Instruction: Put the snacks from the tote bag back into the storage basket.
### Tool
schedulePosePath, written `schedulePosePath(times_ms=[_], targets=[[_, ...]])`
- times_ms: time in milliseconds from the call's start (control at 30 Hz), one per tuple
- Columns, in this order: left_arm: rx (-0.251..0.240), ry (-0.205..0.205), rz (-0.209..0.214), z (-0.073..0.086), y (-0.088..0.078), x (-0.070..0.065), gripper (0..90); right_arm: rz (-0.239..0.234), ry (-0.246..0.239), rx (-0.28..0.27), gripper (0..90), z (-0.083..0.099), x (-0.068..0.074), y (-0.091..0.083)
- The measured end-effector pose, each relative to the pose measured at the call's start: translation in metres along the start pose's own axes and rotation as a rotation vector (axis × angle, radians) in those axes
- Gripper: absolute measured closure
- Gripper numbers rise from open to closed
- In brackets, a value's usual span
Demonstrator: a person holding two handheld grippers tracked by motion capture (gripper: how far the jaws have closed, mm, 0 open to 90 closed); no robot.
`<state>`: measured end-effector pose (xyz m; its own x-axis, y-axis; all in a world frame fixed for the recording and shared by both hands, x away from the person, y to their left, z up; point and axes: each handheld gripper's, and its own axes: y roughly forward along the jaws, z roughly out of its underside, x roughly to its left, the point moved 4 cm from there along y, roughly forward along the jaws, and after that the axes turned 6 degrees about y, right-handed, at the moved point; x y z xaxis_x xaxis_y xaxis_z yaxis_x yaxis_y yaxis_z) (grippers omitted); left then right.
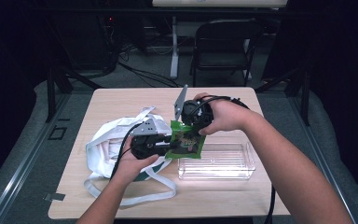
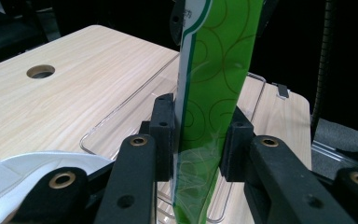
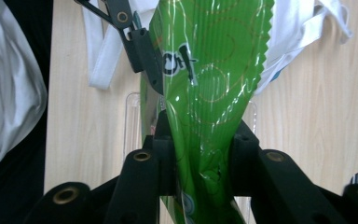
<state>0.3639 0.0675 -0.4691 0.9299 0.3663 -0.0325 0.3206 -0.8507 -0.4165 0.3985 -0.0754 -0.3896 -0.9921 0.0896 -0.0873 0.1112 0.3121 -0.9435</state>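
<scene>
Both tongs pinch the green snack bag: the left tongs (image 1: 164,142) its left edge, the right tongs (image 1: 192,126) its top. It hangs above the clear plastic box (image 1: 216,162) on the desk (image 1: 121,100), green snack bag (image 1: 185,141).

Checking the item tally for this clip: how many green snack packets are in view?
1: the green snack packet is held above the table between the left gripper and right gripper. The white bag may hide more.

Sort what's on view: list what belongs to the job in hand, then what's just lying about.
In the job: green snack packet, left gripper and right gripper both clamped on it, clear plastic bin, white cloth bag.
Lying about: black chair, floor cables.
</scene>
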Motion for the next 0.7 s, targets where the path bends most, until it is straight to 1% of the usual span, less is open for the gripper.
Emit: schedulePosePath(times_ms=[133,300,367,433,467,500,700], targets=[[-0.004,-0.001,-0.002,-0.0004,-0.0001,-0.0001,70.0,-0.012,0.002,0.002,72.8,0.0013,0.0002,-0.0012],[-0.004,-0.020,0.001,0.0007,0.0007,0.0011,68.0,-0.017,0.002,0.009,73.7,0.0018,0.0008,-0.0008],[-0.004,-0.027,0.000,0.0010,0.0008,0.0015,66.7,-0.016,0.002,0.012,73.8,0.0019,0.0007,-0.0005],[-0.003,-0.041,-0.010,0.0020,0.0002,0.0035,64.6,-0.014,0.006,0.016,74.0,0.0023,0.0004,0.0007],[-0.003,-0.041,-0.010,0.0020,0.0002,0.0035,63.7,-0.011,0.005,0.024,74.1,0.0028,-0.0003,0.0009],[-0.005,-0.051,-0.013,0.0023,-0.0012,0.0047,63.2,-0.009,0.008,0.032,74.1,0.0036,-0.0008,0.0011],[-0.005,-0.056,-0.019,0.0031,-0.0025,0.0062,62.7,-0.001,0.022,0.046,74.0,0.0074,-0.0036,0.0006]])
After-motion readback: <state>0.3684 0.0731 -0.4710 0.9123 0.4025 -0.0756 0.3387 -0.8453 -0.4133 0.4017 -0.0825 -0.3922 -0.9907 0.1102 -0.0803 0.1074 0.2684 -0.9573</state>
